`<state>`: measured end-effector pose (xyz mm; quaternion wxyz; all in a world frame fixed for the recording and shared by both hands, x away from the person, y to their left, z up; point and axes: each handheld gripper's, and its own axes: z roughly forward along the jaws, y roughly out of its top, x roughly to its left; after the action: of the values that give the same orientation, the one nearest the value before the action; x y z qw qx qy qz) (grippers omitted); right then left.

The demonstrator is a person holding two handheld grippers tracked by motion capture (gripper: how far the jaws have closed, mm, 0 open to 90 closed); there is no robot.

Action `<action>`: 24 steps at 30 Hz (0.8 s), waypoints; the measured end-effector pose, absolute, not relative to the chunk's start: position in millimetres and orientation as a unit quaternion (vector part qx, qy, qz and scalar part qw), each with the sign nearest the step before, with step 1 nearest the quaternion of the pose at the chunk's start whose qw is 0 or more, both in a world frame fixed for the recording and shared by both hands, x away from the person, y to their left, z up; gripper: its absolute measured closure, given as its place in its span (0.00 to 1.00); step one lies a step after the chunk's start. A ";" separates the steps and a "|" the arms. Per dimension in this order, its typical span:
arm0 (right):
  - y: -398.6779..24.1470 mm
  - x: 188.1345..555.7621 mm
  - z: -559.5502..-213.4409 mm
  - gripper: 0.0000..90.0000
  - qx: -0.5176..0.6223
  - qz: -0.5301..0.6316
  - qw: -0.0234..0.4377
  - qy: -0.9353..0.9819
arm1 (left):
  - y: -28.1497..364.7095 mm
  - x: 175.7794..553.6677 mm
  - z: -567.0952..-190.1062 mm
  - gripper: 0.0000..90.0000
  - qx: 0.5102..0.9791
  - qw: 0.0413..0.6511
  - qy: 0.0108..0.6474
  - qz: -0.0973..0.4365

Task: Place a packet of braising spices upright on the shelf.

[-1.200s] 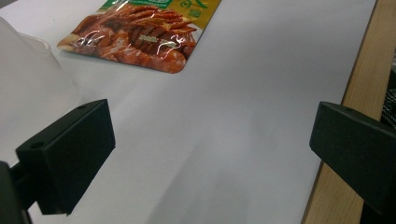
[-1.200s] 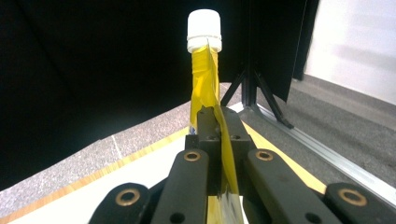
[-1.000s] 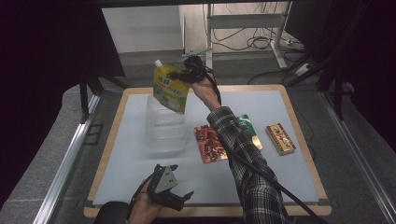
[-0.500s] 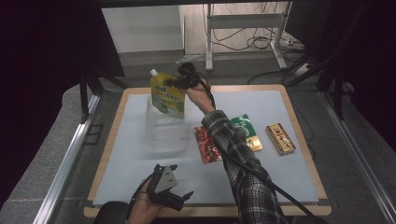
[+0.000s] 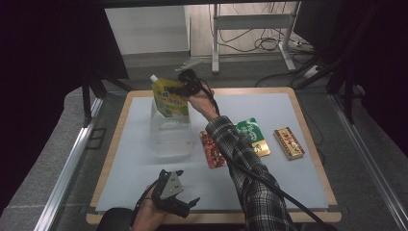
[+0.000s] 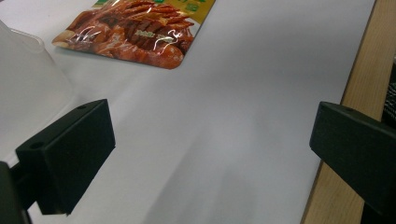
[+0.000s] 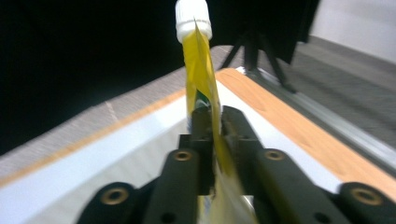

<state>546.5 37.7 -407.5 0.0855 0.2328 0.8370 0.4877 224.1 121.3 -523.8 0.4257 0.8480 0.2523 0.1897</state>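
Two grippers are in your hands, and five things are at the table: one clear container, one spouted pouch and three flat packets.

Far left and nearest you, your left gripper (image 5: 179, 199) rests low over the front of the pale-blue-covered wooden table (image 5: 298, 103), its jaws spread wide with nothing between them; in the left gripper view only bare cover lies between the two black pads.

Next comes the one clear plastic container (image 5: 169, 134), standing on the cover left of centre. Above its far edge hangs the yellow-green stand-up pouch with a white screw cap (image 5: 169, 96), upright, off the table. Your right gripper (image 5: 185, 89) has it by the right edge; in the right gripper view the pouch's thin edge (image 7: 201, 84) runs up between the narrow jaws, which have just been opening a little, pads still against the film.

Right of the container lie the three packets, flat in a row: one red foil snack packet (image 5: 210, 150), one green-and-gold packet (image 5: 254, 135) partly under your checked sleeve, and one small gold-and-red bar-shaped packet (image 5: 288, 143), well apart from the pouch.
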 end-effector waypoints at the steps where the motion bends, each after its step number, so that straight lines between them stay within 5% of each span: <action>1: 37.0 545.2 -406.8 0.81 0.231 0.488 0.090 0.837 | 121.4 224.3 -523.8 0.00 0.848 0.426 0.253 0.190; 11: 19.5 538.7 -401.0 0.37 0.243 0.470 0.136 0.837 | 119.8 224.7 -524.9 0.00 0.848 0.425 0.254 0.189; 24: -0.5 531.5 -399.4 0.16 0.234 0.476 0.108 0.841 | 120.9 225.6 -525.6 0.00 0.848 0.425 0.256 0.187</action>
<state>531.5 -0.5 -399.4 0.1080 0.2341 0.8408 0.4759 225.6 120.9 -525.6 0.4247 0.8480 0.2559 0.1870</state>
